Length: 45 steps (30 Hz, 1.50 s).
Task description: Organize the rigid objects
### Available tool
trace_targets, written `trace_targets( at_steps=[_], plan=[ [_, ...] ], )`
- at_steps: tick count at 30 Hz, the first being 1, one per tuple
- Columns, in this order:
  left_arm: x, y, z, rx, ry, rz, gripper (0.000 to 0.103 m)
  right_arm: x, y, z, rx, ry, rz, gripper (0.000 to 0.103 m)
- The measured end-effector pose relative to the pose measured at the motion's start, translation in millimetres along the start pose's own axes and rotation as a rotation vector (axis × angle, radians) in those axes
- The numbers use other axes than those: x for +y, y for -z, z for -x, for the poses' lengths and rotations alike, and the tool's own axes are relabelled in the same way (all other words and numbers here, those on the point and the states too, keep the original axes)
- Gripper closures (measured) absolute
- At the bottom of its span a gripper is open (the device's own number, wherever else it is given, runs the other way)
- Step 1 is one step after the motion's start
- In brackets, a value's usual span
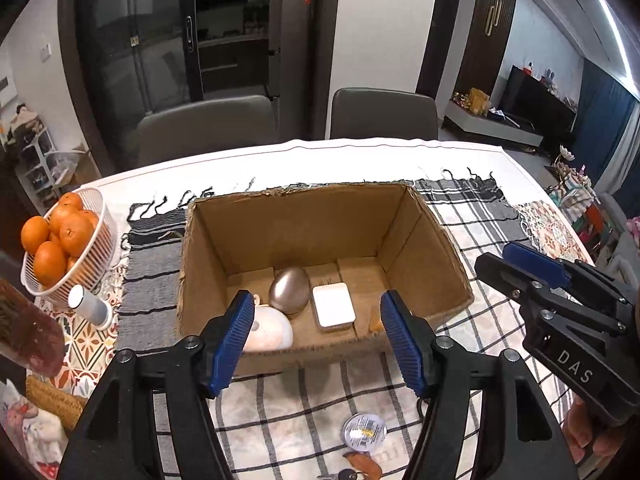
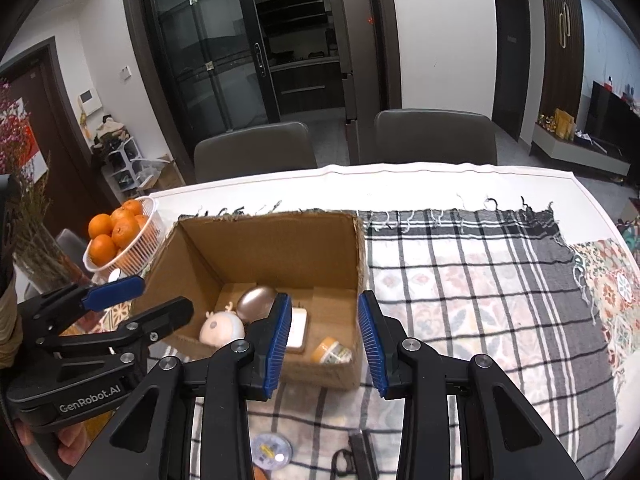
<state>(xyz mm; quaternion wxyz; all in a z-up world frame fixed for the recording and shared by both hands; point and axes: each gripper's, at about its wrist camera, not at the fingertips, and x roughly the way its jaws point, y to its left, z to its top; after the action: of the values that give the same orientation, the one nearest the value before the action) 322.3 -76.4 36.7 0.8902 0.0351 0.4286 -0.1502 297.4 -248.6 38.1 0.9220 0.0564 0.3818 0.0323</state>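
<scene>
Above near edge of cardboard box [image 1: 320,240]: left hand-held gripper [image 1: 318,336] jaws apart, nothing between them. Right hand-held gripper [image 2: 323,340] jaws parted narrower, also empty, over box's right near corner. Inside box: bronze egg [image 1: 290,290], white tin [image 1: 333,307], white round toy [image 1: 266,330], tape roll [image 2: 332,351]. Box sits on checked cloth [image 2: 480,300] on worktop [image 1: 360,156]. Small round tin [image 1: 364,430] on cloth, near side of box. Basket of oranges [image 1: 64,240] left of box.
</scene>
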Motion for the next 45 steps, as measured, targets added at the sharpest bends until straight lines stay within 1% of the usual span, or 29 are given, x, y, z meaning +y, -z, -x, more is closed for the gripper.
trace_targets(
  at_steps=[4, 10, 14, 21, 30, 45],
  plan=[
    [-4, 12, 7, -0.008, 0.003, -0.01, 0.036, -2, 10, 6, 0.002, 0.0, -0.002, 0.066],
    [-9, 29, 13, -0.009, -0.001, -0.025, 0.036, -6, 26, 7, 0.038, -0.011, -0.011, 0.066],
    [-11, 39, 14, -0.002, -0.001, -0.029, 0.036, -4, 37, 5, 0.075, -0.024, -0.005, 0.065],
    [-13, 56, 10, 0.027, -0.005, -0.038, 0.036, -2, 48, -2, 0.152, -0.011, 0.047, 0.065],
    [-22, 77, -5, 0.096, 0.024, -0.058, 0.036, -4, 68, -15, 0.271, -0.022, 0.104, 0.065],
    [-34, 109, -38, 0.24, 0.07, -0.109, 0.036, -16, 101, -41, 0.439, -0.026, 0.121, 0.064]
  ],
)
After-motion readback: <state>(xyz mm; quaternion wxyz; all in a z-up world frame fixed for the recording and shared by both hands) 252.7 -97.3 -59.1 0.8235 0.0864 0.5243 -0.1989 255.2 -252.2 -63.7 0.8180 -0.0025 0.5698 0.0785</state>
